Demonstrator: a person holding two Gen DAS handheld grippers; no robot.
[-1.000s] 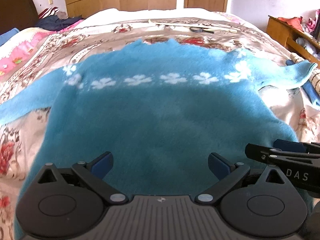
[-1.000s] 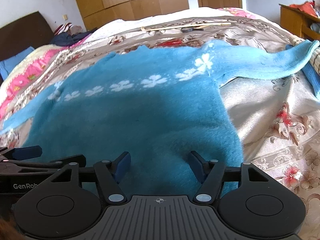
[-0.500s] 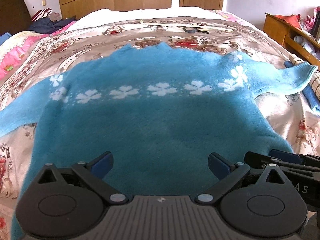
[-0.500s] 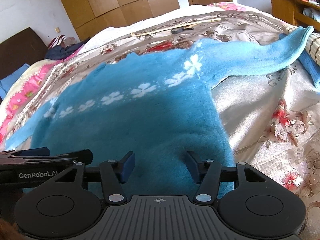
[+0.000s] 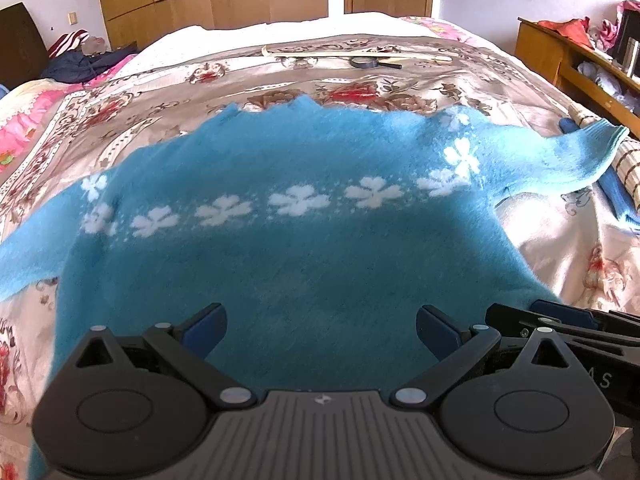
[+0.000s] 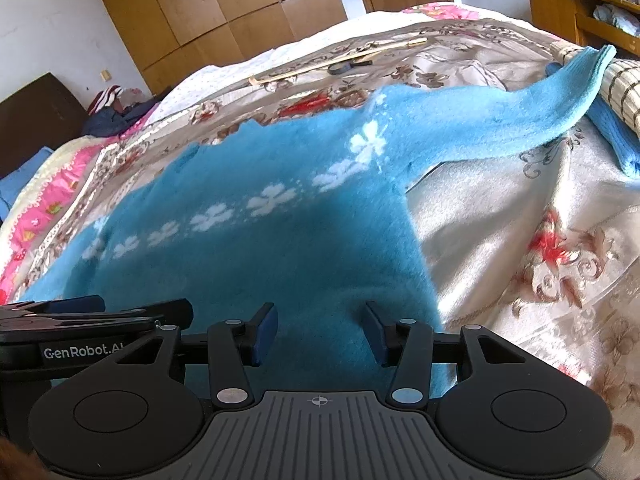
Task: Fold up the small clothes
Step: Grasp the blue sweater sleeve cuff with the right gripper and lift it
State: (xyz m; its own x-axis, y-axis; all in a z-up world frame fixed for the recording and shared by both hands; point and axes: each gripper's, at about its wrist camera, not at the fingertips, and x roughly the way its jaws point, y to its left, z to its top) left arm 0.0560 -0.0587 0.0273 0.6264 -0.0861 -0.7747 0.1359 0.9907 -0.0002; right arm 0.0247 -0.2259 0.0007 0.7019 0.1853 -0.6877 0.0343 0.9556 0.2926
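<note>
Over the sweater [image 5: 304, 264], both grippers' jaws gape.

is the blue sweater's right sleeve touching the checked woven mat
Touching: the right wrist view shows the fuzzy blue sweater sleeve's cuff draped over the checked woven mat edge.

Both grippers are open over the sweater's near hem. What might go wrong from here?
1. The right sleeve drapes over a blue cloth and a checked roll at the bed edge; folding it may drag them.
2. The left gripper and right gripper sit close together, so they may collide.
3. The fuzzy sweater is thick; a shallow pinch may slip.
</note>
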